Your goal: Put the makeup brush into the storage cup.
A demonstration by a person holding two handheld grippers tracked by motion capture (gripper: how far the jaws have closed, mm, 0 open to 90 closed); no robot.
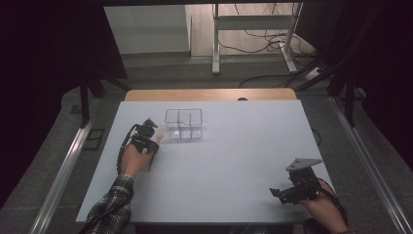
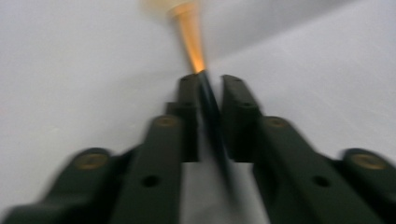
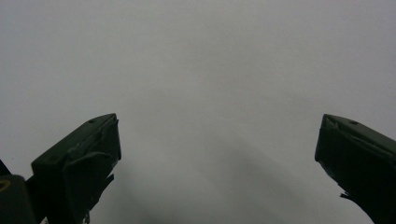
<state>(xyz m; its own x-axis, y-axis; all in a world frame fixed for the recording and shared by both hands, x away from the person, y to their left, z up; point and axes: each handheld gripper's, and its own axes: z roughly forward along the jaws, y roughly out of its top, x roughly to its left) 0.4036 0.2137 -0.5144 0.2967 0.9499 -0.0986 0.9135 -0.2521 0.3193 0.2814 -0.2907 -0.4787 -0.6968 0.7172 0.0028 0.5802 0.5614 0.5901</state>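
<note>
High view first: I see my left claw (image 1: 157,138) at the table's (image 1: 234,161) left-centre, just left of a clear divided box (image 1: 183,124). A thin stick-like item, orange toward its far end with a pale tip (image 1: 160,137), pokes out from the jaws toward the box; I cannot tell what it is. Left gripper view confirms it: the claw (image 2: 205,81) is clenched on the item, a dark blade-like length (image 2: 212,121) running back between the jaws and the orange part (image 2: 191,39) extending straight ahead, blurred. My right claw (image 1: 275,193) rests near the table's front right corner, well apart from the box. Right gripper view shows the right claw (image 3: 219,135) released, jaws wide, bare table (image 3: 210,70) between them.
</note>
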